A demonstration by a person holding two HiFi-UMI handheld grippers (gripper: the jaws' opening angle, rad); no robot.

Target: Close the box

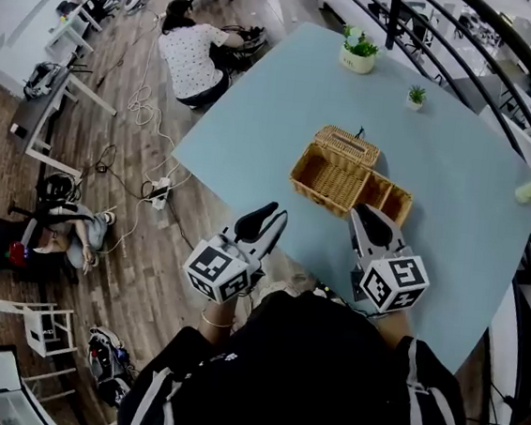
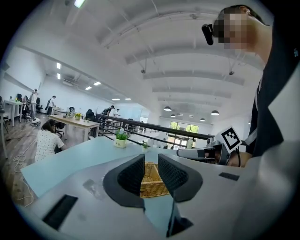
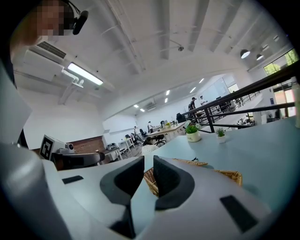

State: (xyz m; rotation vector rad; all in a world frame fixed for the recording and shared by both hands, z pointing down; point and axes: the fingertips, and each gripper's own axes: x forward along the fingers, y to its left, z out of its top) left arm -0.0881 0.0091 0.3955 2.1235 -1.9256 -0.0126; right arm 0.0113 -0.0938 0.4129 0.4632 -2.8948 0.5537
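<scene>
Head view: marker cube [image 1: 219, 270], left tool [image 1: 271, 215].

The box [image 1: 330, 181] is sitting open near the middle of the pale blue surface [image 1: 441, 159]. It is a rectangular basket woven of tan wicker, resting flat on its base and turned at a slant to the near edge. Its lid [image 1: 346, 146] is standing up along the far long side, leaning back, with the woven inner face showing. A small dark loop [image 1: 359, 132] is sticking up from the lid's top edge. A smaller wicker section [image 1: 389, 199] is adjoining the right end; whether it is a flap or a compartment cannot be told.
</scene>
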